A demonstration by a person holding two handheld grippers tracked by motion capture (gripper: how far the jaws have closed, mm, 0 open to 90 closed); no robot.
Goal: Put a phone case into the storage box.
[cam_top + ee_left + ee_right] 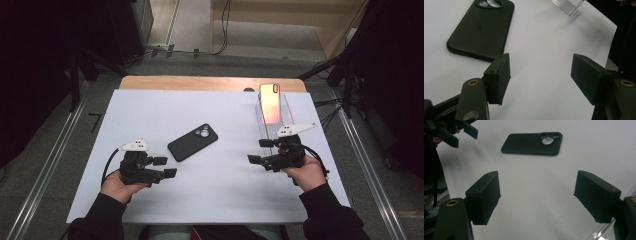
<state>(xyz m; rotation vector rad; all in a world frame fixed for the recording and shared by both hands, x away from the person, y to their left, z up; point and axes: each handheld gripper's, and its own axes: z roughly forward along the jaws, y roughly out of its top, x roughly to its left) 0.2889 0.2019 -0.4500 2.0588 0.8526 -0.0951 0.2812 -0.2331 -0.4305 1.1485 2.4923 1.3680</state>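
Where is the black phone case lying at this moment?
In the high view the black phone case lies flat on the white table left of centre, just beyond the left gripper and apart from it.

phone case (192,142) – matt black, smooth | stand (274,117) – clear ribbed plastic | table cover (150,110) – matt white

White mat (150,107) mostly bare: wide free lane betw. the two grippers, nothing lying there. Black phone case (192,142) lies flat mid-mat, just ahead of the left gripper (165,167) — low, easy to pass over. Right gripper (260,151) has bare mat in front towards the case. Only tall obstacle: clear stand (282,122) w/ an upright phone (270,102) at far right, just beyond the right gripper. Mat's far-left part is free.
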